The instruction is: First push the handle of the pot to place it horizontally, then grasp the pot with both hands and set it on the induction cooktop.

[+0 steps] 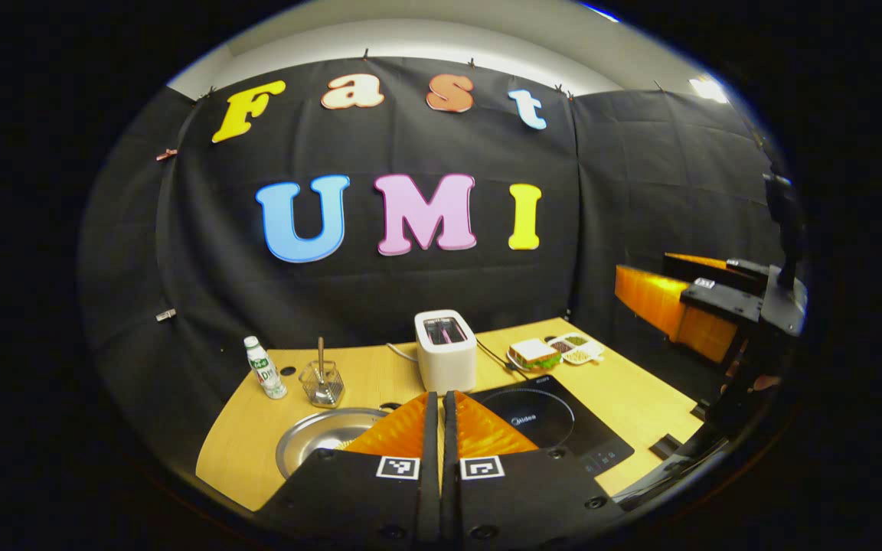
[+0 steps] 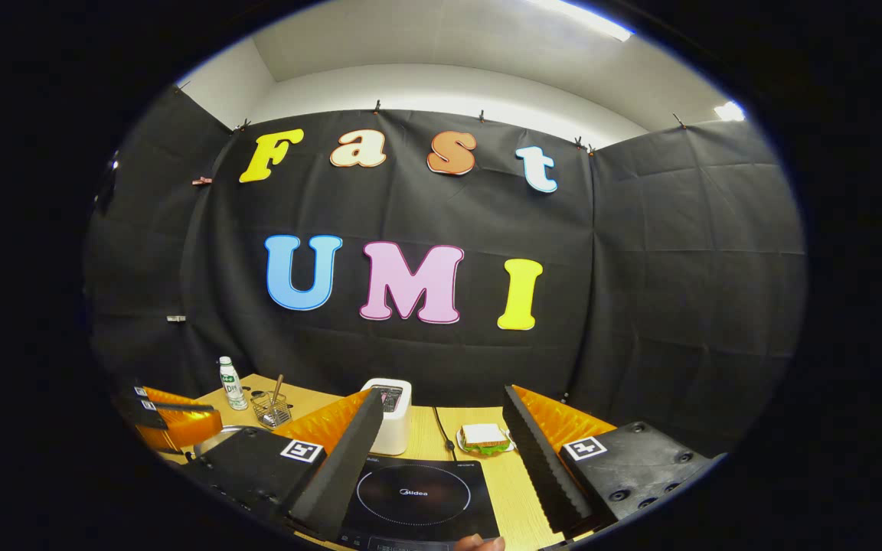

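In the left gripper view, the shiny steel pot (image 1: pixel 318 448) sits on the wooden table just left of my left gripper (image 1: pixel 441 396). That gripper is shut with nothing between its fingers, which hide the pot's right side. The black induction cooktop (image 1: pixel 563 428) lies right of the fingers. Further right, my right gripper (image 1: pixel 644 269) hovers open above the table's edge. In the right gripper view, my right gripper (image 2: pixel 442 394) stands wide open over the cooktop (image 2: pixel 418 493), holding nothing. The left gripper (image 2: pixel 142 405) shows at far left, beside the pot's rim (image 2: pixel 215 438).
A white toaster (image 1: pixel 445 348) stands behind the cooktop, its cord trailing right. A small bottle (image 1: pixel 265 367) and a wire basket (image 1: pixel 324 383) stand at the back left. A sandwich plate (image 1: pixel 533 352) and a divided dish (image 1: pixel 579 348) sit at the back right. A fingertip (image 2: pixel 479 543) shows at the bottom.
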A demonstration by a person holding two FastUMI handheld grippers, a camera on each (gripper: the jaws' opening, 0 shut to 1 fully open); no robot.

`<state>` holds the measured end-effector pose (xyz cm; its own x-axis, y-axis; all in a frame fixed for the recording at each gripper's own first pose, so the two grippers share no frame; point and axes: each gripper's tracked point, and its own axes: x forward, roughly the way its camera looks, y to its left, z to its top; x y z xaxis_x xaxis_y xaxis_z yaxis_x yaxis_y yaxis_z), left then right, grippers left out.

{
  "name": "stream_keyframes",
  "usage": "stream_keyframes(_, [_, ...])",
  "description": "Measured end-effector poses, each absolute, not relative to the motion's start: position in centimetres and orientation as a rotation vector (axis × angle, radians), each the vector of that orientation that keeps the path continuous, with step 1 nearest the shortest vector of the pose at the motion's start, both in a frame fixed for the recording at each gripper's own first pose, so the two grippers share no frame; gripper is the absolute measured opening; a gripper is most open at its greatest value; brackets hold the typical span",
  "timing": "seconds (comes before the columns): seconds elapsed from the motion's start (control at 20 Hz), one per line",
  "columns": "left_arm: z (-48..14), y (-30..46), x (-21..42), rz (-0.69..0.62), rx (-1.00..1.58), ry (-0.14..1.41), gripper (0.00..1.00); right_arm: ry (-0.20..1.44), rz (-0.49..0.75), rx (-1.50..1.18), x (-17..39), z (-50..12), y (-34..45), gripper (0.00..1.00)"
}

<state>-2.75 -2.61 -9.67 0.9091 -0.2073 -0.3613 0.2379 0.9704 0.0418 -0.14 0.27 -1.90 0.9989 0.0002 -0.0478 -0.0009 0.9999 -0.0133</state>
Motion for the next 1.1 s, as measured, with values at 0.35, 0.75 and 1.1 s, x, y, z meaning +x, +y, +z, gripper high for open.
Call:
stream_keyframes(0.35, [-16.5,-2.9,-6.0,-0.377,0.058,0.622,0.05,0.082,0.001,-0.006,-0.1,-3.2,0.1,0.98])
stream_keyframes(0.75, [-26.4,2.4,-11.7,-0.379,-0.034,1.066,0.05,0.11,-0.021,0.007,0.1,-4.0,-1.1,0.98])
stream_keyframes(1.1, [-30.7,9.7,-11.6,-0.293,0.017,1.241,0.05,0.125,-0.034,0.011,0.1,-4.6,-1.8,0.98])
